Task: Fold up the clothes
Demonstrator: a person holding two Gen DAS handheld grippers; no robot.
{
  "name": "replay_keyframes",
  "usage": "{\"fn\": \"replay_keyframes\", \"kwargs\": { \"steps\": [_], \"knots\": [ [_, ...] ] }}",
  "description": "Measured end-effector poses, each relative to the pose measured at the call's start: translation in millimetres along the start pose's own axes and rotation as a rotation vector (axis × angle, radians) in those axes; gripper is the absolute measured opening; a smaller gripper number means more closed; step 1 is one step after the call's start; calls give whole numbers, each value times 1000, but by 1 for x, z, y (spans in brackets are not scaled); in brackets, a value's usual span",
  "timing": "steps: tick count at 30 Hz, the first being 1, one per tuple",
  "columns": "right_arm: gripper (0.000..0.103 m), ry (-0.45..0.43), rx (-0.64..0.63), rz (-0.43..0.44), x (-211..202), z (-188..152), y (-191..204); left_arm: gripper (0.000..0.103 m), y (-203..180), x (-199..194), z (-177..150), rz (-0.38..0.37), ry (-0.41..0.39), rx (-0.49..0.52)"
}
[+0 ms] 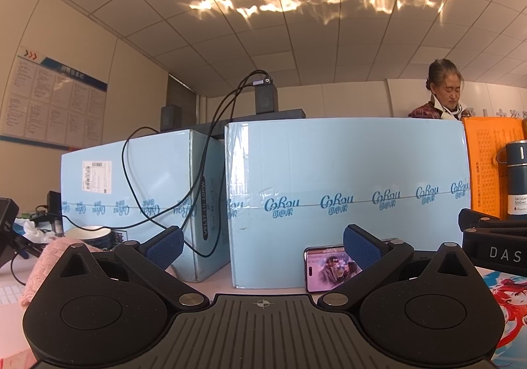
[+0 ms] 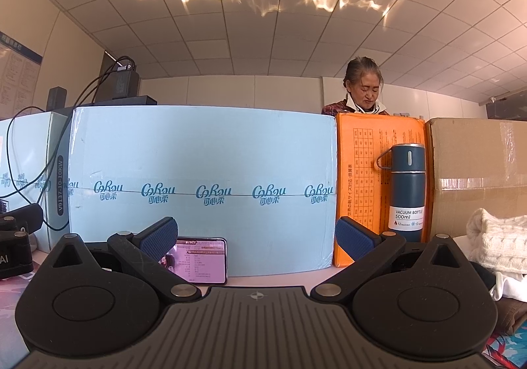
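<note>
My left gripper (image 1: 263,245) is open and empty, held level above the table and facing a light blue box (image 1: 346,197). A pink knitted garment (image 1: 42,267) lies at its left side. My right gripper (image 2: 257,239) is open and empty too, facing the same blue box (image 2: 201,184). A white knitted garment (image 2: 497,240) lies folded at its right, over something dark. The right gripper's body shows at the right edge of the left wrist view (image 1: 494,243). The left gripper's body shows at the left edge of the right wrist view (image 2: 13,247).
A phone (image 1: 329,268) leans against the blue box, also in the right wrist view (image 2: 204,262). A second blue box (image 1: 131,191) with cables stands left. An orange box (image 2: 372,184), a blue vacuum bottle (image 2: 406,194) and a brown carton (image 2: 477,178) stand right. A person (image 2: 364,89) sits behind.
</note>
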State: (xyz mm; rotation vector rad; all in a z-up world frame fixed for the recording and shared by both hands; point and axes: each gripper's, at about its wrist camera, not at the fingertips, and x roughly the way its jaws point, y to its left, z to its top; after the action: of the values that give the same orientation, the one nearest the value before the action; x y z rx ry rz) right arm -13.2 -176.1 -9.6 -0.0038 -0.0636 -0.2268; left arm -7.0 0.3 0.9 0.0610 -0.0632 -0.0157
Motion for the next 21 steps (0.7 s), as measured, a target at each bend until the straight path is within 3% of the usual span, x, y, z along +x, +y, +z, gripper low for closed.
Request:
{"fn": "replay_keyframes", "kwargs": {
  "steps": [8, 14, 17, 21],
  "knots": [
    [103, -12, 15, 5, -2, 1, -2, 103, 3, 0, 1, -1, -13, -11],
    [103, -66, 28, 7, -11, 3, -5, 103, 8, -7, 2, -30, -84, -60],
    [103, -102, 29, 0, -16, 5, -7, 103, 13, -7, 0, -86, -124, -115],
    [103, -143, 48, -29, -24, 10, -15, 103, 17, -5, -1, -59, -144, -156]
  ]
}}
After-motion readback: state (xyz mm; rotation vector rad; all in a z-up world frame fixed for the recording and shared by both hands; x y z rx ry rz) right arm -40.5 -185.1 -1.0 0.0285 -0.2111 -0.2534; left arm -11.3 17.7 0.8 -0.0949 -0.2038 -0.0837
